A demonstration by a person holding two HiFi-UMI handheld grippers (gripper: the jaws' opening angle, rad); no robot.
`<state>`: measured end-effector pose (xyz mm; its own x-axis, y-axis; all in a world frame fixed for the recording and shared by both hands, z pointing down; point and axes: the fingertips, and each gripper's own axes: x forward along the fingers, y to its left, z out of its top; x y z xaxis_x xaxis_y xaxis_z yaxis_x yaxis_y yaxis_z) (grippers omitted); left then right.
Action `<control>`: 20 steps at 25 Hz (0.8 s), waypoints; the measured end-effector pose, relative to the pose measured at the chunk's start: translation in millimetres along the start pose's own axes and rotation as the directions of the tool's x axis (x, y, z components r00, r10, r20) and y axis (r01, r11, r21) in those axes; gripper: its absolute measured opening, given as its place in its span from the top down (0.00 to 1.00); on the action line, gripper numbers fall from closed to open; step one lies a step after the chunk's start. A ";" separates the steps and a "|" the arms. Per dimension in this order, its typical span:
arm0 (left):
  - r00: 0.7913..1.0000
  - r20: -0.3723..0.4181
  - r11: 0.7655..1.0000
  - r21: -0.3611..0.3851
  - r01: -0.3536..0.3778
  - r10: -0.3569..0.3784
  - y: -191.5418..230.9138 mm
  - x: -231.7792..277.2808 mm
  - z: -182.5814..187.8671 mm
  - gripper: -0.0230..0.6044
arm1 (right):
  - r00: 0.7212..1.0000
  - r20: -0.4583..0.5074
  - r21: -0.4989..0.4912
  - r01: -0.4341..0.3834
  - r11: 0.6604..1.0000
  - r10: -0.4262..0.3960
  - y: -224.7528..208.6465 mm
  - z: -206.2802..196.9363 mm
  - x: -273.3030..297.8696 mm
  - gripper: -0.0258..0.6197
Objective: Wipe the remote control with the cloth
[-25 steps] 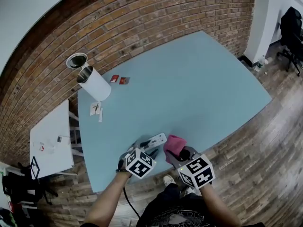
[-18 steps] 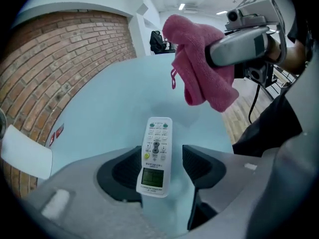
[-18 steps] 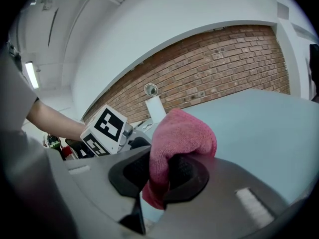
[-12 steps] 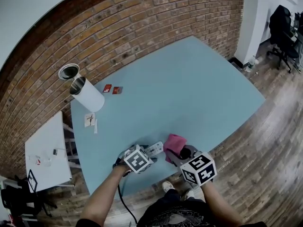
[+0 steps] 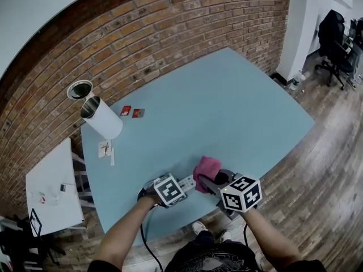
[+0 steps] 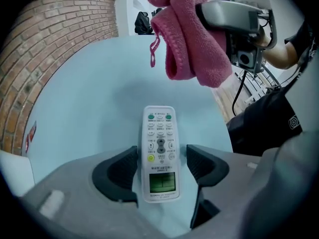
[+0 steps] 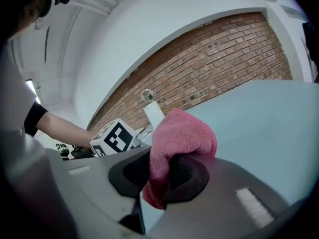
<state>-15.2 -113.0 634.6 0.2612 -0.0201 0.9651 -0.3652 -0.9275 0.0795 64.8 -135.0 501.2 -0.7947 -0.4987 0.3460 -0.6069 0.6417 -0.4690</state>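
Just now the left gripper (image 6: 160, 159) had been opening its jaws around the remote control (image 6: 159, 133)
Jaws spread and pads clear, it left the remote control flat on the table (image 5: 227, 106); the right gripper (image 7: 162, 176) pinched the cloth (image 7: 182, 133) nearby, so wiping looked ready to start

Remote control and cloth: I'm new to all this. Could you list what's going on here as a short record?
Remote control: lies flat on the blue table, buttons up
Left gripper: jaws have just been opening; they stand wide on either side of the remote, clear of it
Pink cloth: bunched, hanging in the air
Right gripper: shut on the cloth
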 end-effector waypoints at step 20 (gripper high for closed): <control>0.994 0.059 0.979 -0.174 0.105 -0.096 1.3 -5.8 -2.2 0.59 | 0.995 -0.031 -0.085 0.094 0.992 -0.097 -22.8 11.0 -4.3 0.86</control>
<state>-19.2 -113.2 629.7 0.3471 0.0470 0.9366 -0.4853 -0.8456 0.2223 82.1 -153.9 501.5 -0.7318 -0.5408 0.4147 -0.6780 0.6389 -0.3635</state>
